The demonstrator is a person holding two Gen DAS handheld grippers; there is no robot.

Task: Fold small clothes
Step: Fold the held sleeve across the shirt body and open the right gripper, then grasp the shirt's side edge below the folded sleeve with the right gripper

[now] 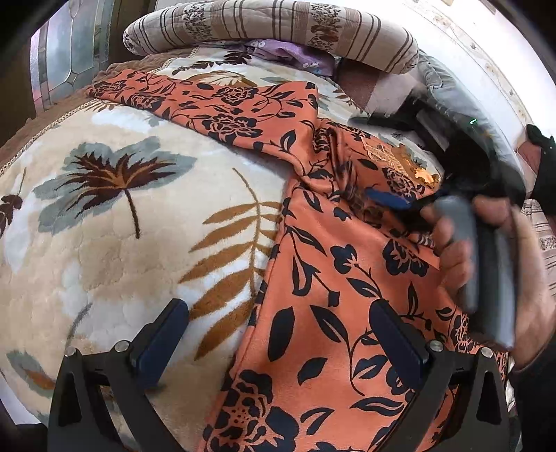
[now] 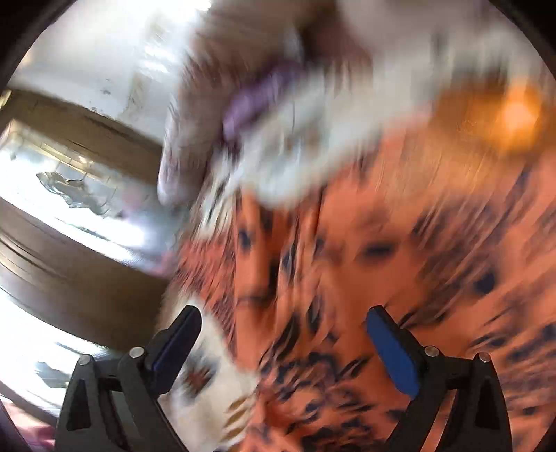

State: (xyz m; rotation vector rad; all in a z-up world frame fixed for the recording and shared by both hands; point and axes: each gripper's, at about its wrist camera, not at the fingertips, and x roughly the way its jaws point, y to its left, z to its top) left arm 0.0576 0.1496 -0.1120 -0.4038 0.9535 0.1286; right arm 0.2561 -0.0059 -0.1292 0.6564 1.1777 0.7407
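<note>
Both jaws gape over orange floral garment [image 1: 333, 278]; blanket [image 1: 104, 250] beneath

One orange floral garment [image 1: 312, 264], one leaf-patterned blanket [image 1: 114, 250], one striped pillow [image 1: 278, 27], two grippers.

The left claw [image 1: 278, 342] stands wide open, its two dark blue pads well apart, nothing between them. The right claw [image 2: 283, 347] is spread just as wide, also gripping nothing; its own view is smeared by motion blur. In the left wrist view, ahead and to the right of the left claw, the person's right hand [image 1: 486, 264] wraps the right tool's grey handle.
</note>
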